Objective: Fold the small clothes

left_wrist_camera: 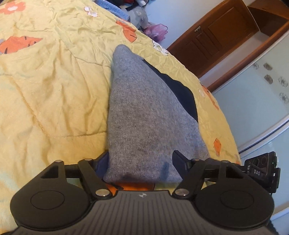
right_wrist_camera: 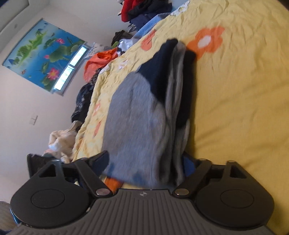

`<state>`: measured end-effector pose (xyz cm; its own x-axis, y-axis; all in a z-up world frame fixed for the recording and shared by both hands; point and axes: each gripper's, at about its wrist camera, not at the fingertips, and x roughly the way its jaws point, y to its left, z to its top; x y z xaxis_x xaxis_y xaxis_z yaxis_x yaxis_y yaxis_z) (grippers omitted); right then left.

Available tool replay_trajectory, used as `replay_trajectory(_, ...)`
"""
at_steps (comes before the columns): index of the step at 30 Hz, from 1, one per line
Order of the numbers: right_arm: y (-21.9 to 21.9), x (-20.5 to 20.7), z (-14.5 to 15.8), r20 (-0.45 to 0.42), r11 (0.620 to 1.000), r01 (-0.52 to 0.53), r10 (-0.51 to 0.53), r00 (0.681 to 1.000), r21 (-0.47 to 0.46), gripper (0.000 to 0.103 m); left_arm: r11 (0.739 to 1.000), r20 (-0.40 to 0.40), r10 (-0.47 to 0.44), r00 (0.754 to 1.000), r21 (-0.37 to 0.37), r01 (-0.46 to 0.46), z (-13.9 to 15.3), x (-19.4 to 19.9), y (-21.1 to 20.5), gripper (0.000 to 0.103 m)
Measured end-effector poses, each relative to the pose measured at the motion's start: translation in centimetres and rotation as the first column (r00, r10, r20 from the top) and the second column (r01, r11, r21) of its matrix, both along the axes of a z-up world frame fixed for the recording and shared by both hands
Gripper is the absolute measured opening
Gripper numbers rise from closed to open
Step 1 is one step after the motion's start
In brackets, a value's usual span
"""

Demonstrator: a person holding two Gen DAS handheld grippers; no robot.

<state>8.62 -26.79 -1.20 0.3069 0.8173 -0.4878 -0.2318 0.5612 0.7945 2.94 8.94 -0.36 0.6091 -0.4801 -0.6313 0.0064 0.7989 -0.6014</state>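
Observation:
A small grey knit garment (left_wrist_camera: 144, 115) with dark navy parts (left_wrist_camera: 182, 94) lies on the yellow flowered quilt (left_wrist_camera: 54, 86). My left gripper (left_wrist_camera: 142, 162) is shut on its near grey edge, the cloth pinched between the jaws. In the right wrist view the same garment (right_wrist_camera: 137, 123) shows folded in layers, with navy parts (right_wrist_camera: 162, 72) at the far end. My right gripper (right_wrist_camera: 144, 166) is shut on its near edge. The fingertips of both grippers are hidden under the cloth.
The quilt (right_wrist_camera: 234, 108) spreads wide to the right. A pile of clothes (right_wrist_camera: 144, 10) lies at the far end and an orange bag (right_wrist_camera: 101, 59) beside the bed. A wooden door (left_wrist_camera: 216, 36) and the bed's edge lie to the right in the left wrist view.

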Motion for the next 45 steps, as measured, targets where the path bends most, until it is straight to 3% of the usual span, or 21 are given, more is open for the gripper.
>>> replay_trajectory(1, -0.1, 0.3, -0.4, -0.037, 1.0, 0.009, -0.009, 0.999, -0.001, 0.043, 1.0, -0.014, -0.003, 1.0, 0.027, 0.003, 0.0, 0.3, -0.4, 0.038)
replay_trajectory(2, 0.0, 0.7, -1.1, -0.076, 1.0, 0.009, -0.009, 0.997, -0.002, 0.02, 0.998, -0.034, -0.005, 0.999, 0.058, 0.007, -0.1, 0.6, -0.8, 0.024)
replay_trajectory(4, -0.1, 0.9, -2.0, -0.095, 0.999, 0.022, -0.018, 0.995, 0.043, 0.019, 0.995, -0.045, -0.009, 0.999, 0.1, 0.014, 0.2, 1.0, -1.4, 0.022)
replay_trajectory(10, 0.0, -0.5, -0.1, -0.041, 1.0, -0.004, 0.005, 0.999, 0.027, 0.019, 0.972, -0.038, -0.023, 0.999, 0.233, 0.031, 1.8, -0.4, -2.7, 0.019)
replay_trajectory(16, -1.4, -2.2, 0.9, -0.036, 0.998, -0.015, 0.018, 0.999, 0.06, 0.019, 0.972, -0.041, -0.041, 0.998, 0.23, 0.049, 2.6, -2.7, -2.2, 0.019)
replay_trajectory(24, -2.0, -3.5, -0.4, -0.085, 0.998, -0.004, 0.009, 0.996, 0.065, 0.019, 0.977, -0.07, -0.031, 0.997, 0.208, 0.045, 1.8, -4.1, -1.3, 0.018)
replay_trajectory(25, -2.0, -3.6, -0.6, -0.086, 0.998, -0.002, 0.007, 0.996, 0.058, 0.019, 0.98, -0.067, -0.03, 0.997, 0.194, 0.042, 1.7, -4.2, -1.0, 0.018)
replay_trajectory(27, -2.2, -3.6, -0.8, -0.104, 0.998, 0.024, -0.018, 0.994, 0.053, 0.032, 0.989, -0.068, -0.014, 0.998, 0.143, 0.023, 1.4, -4.3, -0.1, 0.02)
replay_trajectory(31, -2.9, -3.2, -0.9, -0.118, 0.993, 0.042, -0.029, 0.993, 0.108, 0.055, 1.0, -0.096, -0.007, 0.995, -0.026, 0.005, 0.2, -3.6, 1.8, 0.043)
replay_trajectory(35, -1.9, -2.1, -0.8, -0.126, 0.993, 0.034, -0.02, 0.992, 0.111, 0.059, 0.986, -0.1, 0.003, 0.995, -0.167, -0.02, -0.5, -2.5, 2.5, 0.07)
replay_trajectory(37, -1.5, -1.6, -0.8, -0.132, 0.991, 0.037, -0.021, 0.991, 0.125, 0.065, 0.982, -0.105, 0.016, 0.994, -0.188, -0.036, -0.6, -1.9, 2.5, 0.071)
replay_trajectory(39, -1.1, -1.1, -1.0, -0.142, 0.988, 0.038, -0.017, 0.99, 0.147, 0.065, 0.982, -0.099, 0.027, 0.995, -0.185, -0.045, -0.6, -1.4, 2.1, 0.068)
replay_trajectory(40, -0.8, -0.8, -1.1, -0.149, 0.987, 0.04, -0.017, 0.989, 0.155, 0.062, 0.987, -0.106, 0.025, 0.994, -0.158, -0.041, -0.5, -1.2, 1.7, 0.046)
replay_trajectory(41, -0.4, -0.6, -1.2, -0.158, 0.988, 0.037, -0.013, 0.987, 0.15, 0.056, 0.993, -0.129, 0.015, 0.992, -0.112, -0.03, -0.6, -0.9, 1.2, 0.018)
replay_trajectory(42, 0.0, -0.4, -1.3, -0.17, 0.991, 0.03, -0.008, 0.985, 0.132, 0.031, 0.996, -0.141, 0.013, 0.99, -0.08, -0.025, -0.7, -0.8, 0.8, 0.018)
replay_trajectory(43, 0.7, -0.3, -1.6, -0.179, 0.994, 0.011, 0.009, 0.984, 0.109, 0.021, 0.998, -0.132, 0.018, 0.991, -0.064, -0.026, -0.5, -1.0, 0.6, 0.017)
replay_trajectory(45, 1.4, -0.6, -1.6, -0.156, 0.998, -0.014, 0.024, 0.988, 0.06, 0.021, 1.0, -0.105, 0.017, 0.994, -0.008, -0.018, 0.7, -1.7, 0.3, 0.015)
